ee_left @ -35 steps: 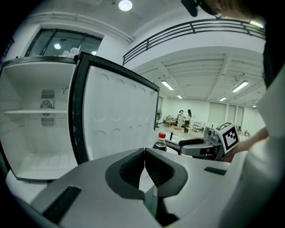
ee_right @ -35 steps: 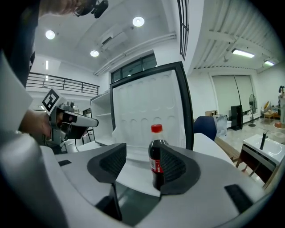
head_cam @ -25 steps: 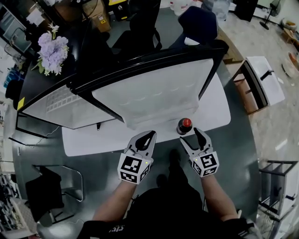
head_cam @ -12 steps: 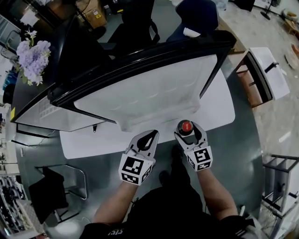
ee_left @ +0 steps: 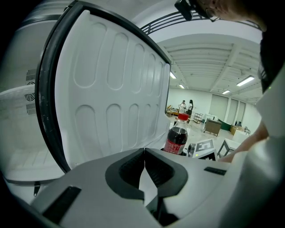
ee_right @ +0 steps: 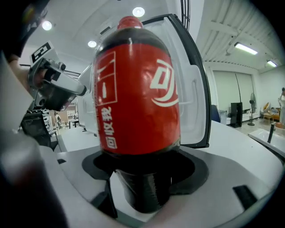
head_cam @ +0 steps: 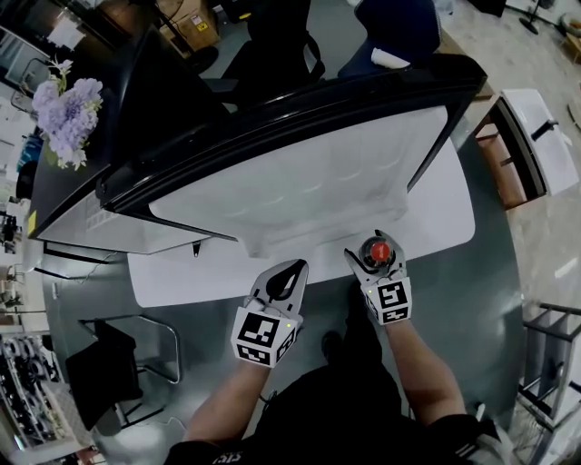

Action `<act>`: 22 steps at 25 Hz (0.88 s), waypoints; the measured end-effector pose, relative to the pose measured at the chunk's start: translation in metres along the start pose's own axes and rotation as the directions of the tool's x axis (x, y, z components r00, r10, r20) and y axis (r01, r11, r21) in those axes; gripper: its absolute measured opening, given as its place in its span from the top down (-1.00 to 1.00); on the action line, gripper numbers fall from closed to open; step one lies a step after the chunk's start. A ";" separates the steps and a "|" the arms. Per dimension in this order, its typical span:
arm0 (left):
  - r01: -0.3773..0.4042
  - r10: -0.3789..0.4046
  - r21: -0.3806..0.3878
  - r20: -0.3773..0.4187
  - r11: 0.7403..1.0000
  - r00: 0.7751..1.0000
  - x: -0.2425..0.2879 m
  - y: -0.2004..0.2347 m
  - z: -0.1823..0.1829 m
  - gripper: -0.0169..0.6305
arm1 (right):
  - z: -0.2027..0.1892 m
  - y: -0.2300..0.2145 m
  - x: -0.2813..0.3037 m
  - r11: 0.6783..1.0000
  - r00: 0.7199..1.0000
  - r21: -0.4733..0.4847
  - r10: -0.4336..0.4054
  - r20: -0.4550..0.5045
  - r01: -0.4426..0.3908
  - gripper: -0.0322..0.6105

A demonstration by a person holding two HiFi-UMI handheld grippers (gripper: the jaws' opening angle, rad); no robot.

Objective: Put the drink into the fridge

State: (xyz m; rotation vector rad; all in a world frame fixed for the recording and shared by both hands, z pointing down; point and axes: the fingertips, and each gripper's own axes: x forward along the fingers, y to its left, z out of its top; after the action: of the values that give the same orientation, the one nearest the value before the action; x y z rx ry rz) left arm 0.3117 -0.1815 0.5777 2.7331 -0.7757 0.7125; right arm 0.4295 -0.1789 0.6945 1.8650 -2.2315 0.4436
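The drink is a cola bottle [head_cam: 377, 250] with a red cap and red label, upright on the white table [head_cam: 200, 272] near its front edge. My right gripper [head_cam: 375, 247] stands open around the bottle's lower body; in the right gripper view the bottle [ee_right: 136, 89] fills the hollow between the jaws [ee_right: 142, 164] with a thin dark gap at its sides. My left gripper [head_cam: 298, 265] is shut and empty, left of the bottle. In the left gripper view the closed tips [ee_left: 144, 153] face the fridge door [ee_left: 111, 102], with the bottle [ee_left: 177, 136] to the right. The black fridge's door [head_cam: 300, 182] is swung open.
The fridge door's white moulded inner side [ee_right: 196, 102] overhangs the table just beyond both grippers. Purple flowers [head_cam: 68, 104] stand on the dark top at far left. A blue chair [head_cam: 390, 27] is behind the fridge, and a small white stand [head_cam: 540, 136] sits at right.
My right gripper moved forward from beside the bottle until its jaws enclosed it. The left gripper stayed shut in nearly the same place. The head view shifted slightly.
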 end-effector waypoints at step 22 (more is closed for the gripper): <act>-0.017 0.017 0.006 -0.007 1.000 1.000 -0.053 0.003 -0.022 0.89 | 0.029 0.048 -0.031 0.995 1.000 -0.097 -0.010 0.023 0.012 0.09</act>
State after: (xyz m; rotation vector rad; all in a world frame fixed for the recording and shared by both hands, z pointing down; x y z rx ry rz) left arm 0.2621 -0.1533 0.5698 2.7306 -0.7971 0.7289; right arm 0.3894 -0.1531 0.6524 1.8415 -2.2138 0.3075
